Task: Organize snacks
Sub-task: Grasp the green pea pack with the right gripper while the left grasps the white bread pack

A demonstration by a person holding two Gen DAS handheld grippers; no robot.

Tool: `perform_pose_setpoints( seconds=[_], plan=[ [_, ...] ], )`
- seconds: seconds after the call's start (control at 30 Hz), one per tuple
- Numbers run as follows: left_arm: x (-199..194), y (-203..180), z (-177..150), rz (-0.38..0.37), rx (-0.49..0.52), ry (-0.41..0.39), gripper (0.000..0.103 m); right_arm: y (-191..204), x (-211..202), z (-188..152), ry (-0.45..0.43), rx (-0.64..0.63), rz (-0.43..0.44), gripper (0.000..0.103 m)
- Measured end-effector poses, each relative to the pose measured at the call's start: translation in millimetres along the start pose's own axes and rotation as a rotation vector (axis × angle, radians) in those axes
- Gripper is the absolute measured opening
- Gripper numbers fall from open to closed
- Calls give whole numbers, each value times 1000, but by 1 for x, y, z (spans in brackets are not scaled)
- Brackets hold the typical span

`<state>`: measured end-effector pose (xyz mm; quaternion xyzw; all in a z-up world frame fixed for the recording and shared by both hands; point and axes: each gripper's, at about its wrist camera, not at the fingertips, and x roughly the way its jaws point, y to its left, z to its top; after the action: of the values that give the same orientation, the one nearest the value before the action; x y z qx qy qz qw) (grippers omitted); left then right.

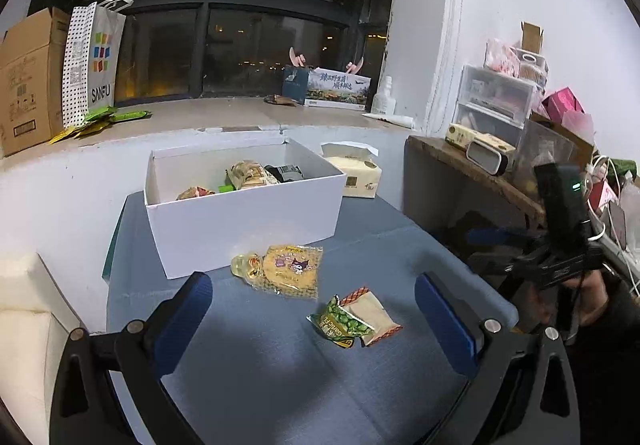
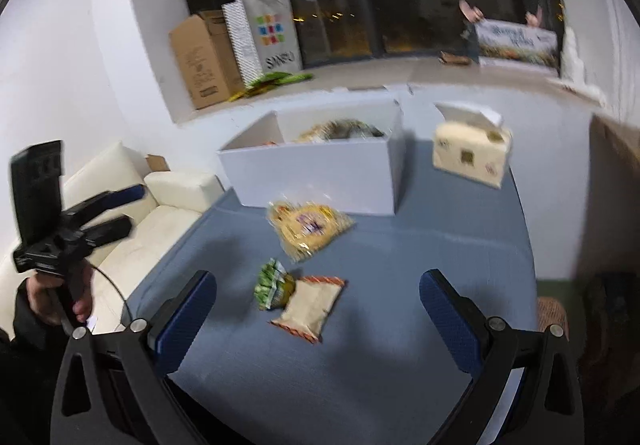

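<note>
Tissue pack (image 1: 357, 173), cardboard box (image 1: 28, 79), shopping bag (image 1: 94, 61)

**Hidden and blurred**

The white box (image 1: 244, 221) wall hides most of the snacks inside; the right wrist view is motion-blurred, so print on the yellow packet (image 2: 308, 227) and tissue pack (image 2: 472, 151) cannot be read

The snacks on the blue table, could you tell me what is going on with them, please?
A person holds a gripper in each hand, sorting snacks into the white box, which already holds several. Three are out on the blue table: a yellow packet, a green pea packet and a beige packet. The left gripper and right gripper hover open, holding nothing.
</note>
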<state>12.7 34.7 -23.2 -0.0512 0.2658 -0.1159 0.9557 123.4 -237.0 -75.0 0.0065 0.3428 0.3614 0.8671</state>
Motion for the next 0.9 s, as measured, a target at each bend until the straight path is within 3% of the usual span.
perform_pose_setpoints(
  seconds=[0.33, 0.43, 0.53, 0.67, 0.7, 0.73, 0.77, 0.9],
  plan=[
    [-5, 7, -5, -3, -27, 11, 103, 2, 67, 7, 122, 5, 26, 103],
    [-5, 9, -8, -2, -38, 13, 103, 25, 89, 5, 175, -81, 81, 103],
    [-4, 13, -12, -5, -50, 18, 103, 53, 121, 2, 250, -223, 55, 103],
    [1, 22, -21, 16, -70, 46, 103, 65, 157, -3, 328, -269, 83, 102],
    [2, 25, -23, 17, -77, 51, 103, 65, 166, -5, 349, -261, 70, 95],
    [4, 27, -25, 15, -84, 58, 103, 63, 172, -6, 366, -253, 57, 67],
    [5, 28, -27, 16, -89, 65, 103, 61, 176, -7, 371, -247, 49, 47],
    [15, 31, -31, -5, -99, 94, 103, 59, 162, -7, 338, -206, 97, 44]
  ],
)
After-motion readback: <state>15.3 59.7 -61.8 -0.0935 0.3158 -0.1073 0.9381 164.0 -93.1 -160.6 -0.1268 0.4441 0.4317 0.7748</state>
